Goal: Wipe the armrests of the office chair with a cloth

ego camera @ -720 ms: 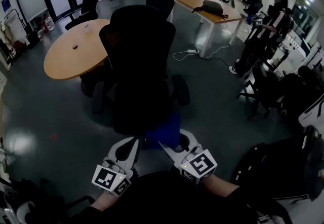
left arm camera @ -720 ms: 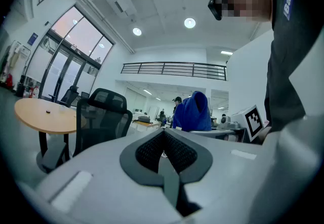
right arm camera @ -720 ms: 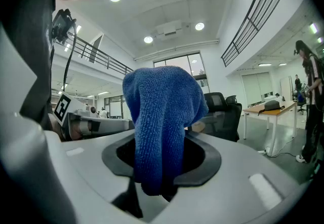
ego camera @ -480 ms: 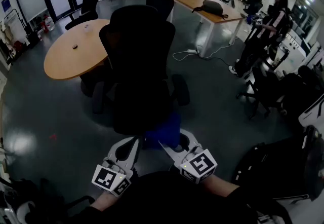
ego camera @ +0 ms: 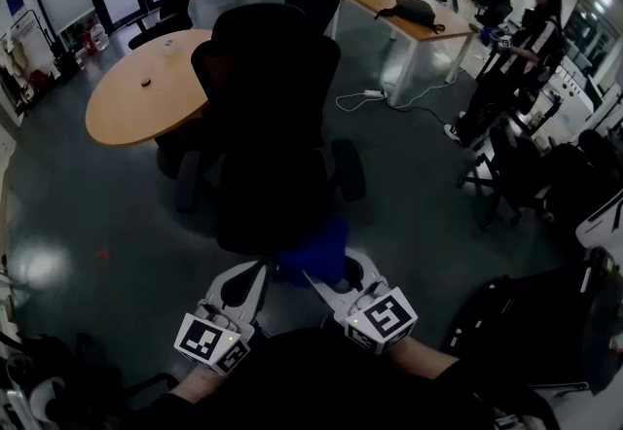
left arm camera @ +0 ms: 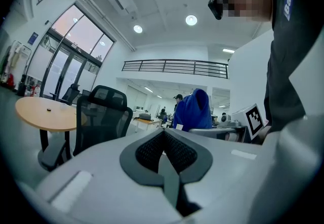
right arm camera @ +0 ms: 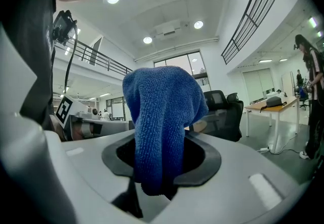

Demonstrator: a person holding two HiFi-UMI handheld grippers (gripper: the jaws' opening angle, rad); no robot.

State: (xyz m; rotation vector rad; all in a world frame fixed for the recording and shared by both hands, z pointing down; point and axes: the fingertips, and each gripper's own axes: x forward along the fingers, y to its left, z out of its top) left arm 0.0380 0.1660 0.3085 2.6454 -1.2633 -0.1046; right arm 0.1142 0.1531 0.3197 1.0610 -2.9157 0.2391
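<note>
**Cloth gripped and ready, armrests not yet touched**

The right tongs [right arm camera: 158, 170] are clenched on a blue cloth [right arm camera: 162, 111], which bunches up above them. The left tongs [left arm camera: 164, 137] are pressed together with nothing between them. In the head view both sit low, just behind the back of the black office chair [ego camera: 268, 126], which stands on the floor near a round wooden surface [ego camera: 136, 107]. The right armrest [ego camera: 348, 170] and left armrest [ego camera: 188, 187] jut out on either side, apart from the cloth. The wiping looks about to begin, and the right armrest seems the nearer start. Bring the cloth round the backrest, lay its loose fold flat on the pad and draw it along the length with light pressure. The chair may roll or swivel, so the empty left tongs could steady the backrest.
</note>
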